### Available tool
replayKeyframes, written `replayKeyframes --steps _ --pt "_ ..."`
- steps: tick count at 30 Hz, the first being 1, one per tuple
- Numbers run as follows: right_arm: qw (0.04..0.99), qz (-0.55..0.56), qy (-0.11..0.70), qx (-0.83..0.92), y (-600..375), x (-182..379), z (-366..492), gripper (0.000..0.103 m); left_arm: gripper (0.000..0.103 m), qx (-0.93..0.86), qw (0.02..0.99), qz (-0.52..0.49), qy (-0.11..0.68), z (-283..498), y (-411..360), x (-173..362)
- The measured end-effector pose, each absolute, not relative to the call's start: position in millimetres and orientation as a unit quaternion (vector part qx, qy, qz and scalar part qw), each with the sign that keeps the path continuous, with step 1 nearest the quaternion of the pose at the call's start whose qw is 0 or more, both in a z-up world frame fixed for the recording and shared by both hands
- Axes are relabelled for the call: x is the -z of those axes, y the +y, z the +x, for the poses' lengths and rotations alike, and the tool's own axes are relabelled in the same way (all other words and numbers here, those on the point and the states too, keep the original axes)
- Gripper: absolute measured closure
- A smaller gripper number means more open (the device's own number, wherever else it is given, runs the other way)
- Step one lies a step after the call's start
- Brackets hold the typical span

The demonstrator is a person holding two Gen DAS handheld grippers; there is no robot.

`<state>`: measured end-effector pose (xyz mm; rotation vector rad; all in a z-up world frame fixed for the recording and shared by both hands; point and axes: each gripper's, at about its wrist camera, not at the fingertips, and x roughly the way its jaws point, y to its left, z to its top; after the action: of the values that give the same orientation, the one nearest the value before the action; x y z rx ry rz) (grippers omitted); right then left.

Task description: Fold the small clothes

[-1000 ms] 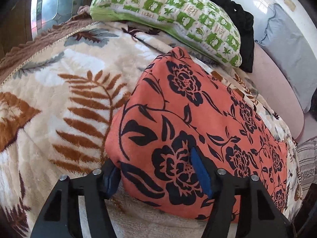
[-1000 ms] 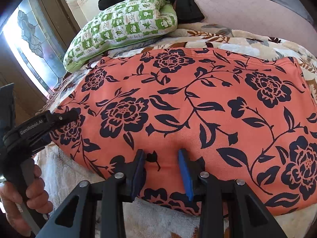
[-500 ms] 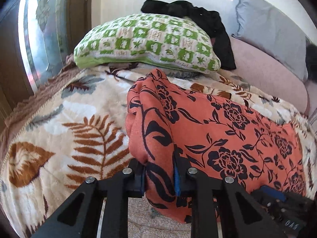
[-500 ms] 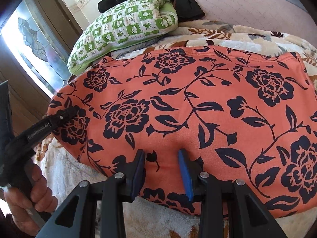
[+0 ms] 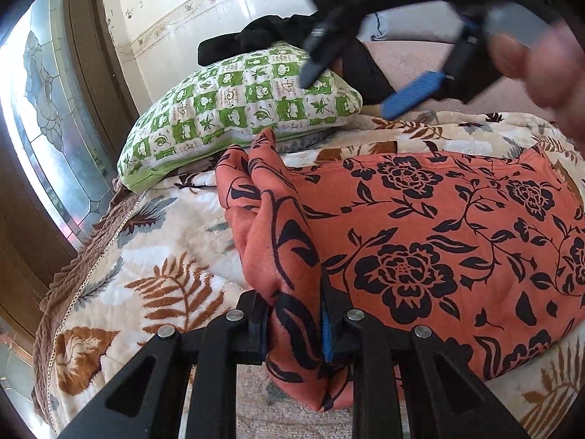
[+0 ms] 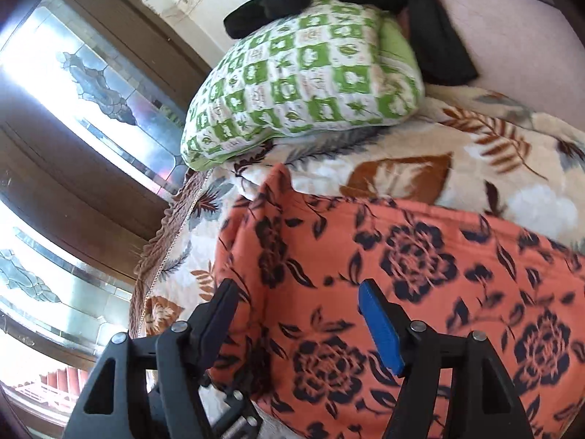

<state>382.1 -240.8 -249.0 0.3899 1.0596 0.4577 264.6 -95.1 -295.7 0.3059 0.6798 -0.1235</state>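
Observation:
An orange garment with black flowers (image 5: 420,241) lies spread on a leaf-patterned blanket (image 5: 153,256). My left gripper (image 5: 294,325) is shut on the garment's near left corner, which bunches into a raised ridge between the jaws. My right gripper (image 6: 299,314) is open and empty, held above the garment's left part (image 6: 402,292). It also shows in the left wrist view (image 5: 351,84), blurred, high over the pillow, with the hand that holds it.
A green-and-white checked pillow (image 5: 237,109) lies at the back with black clothes (image 5: 278,33) on it. A pink cushion (image 6: 512,36) sits at the back right. A stained-glass window in a wooden frame (image 5: 44,128) runs along the left.
My right gripper has let go of the garment's front edge, opened and lifted up and to the left. My left gripper stays shut on the corner and has pulled it up slightly.

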Motion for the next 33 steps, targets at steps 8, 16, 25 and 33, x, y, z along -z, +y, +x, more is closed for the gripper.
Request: replayKeyframes --steps 8,16,25,33 --pt "0.780 0.050 0.566 -0.263 -124.9 263.8 458.9 0.031 0.081 0.070 0.929 0.154 0.329 262.8 -93.1 294.7" --pt "0.760 0.009 0.602 -0.246 -105.2 294.3 465.1 0.061 0.081 0.079 0.929 0.156 0.325 260.6 -96.7 292.5" --pt "0.811 0.018 0.556 -0.179 -184.5 278.0 438.1 0.088 0.081 0.135 0.930 0.167 0.297 240.1 -140.2 282.9" --pt "0.844 0.087 0.514 -0.129 -306.0 259.4 388.7 0.089 0.082 0.218 0.923 0.147 0.280 214.8 -208.2 270.1"
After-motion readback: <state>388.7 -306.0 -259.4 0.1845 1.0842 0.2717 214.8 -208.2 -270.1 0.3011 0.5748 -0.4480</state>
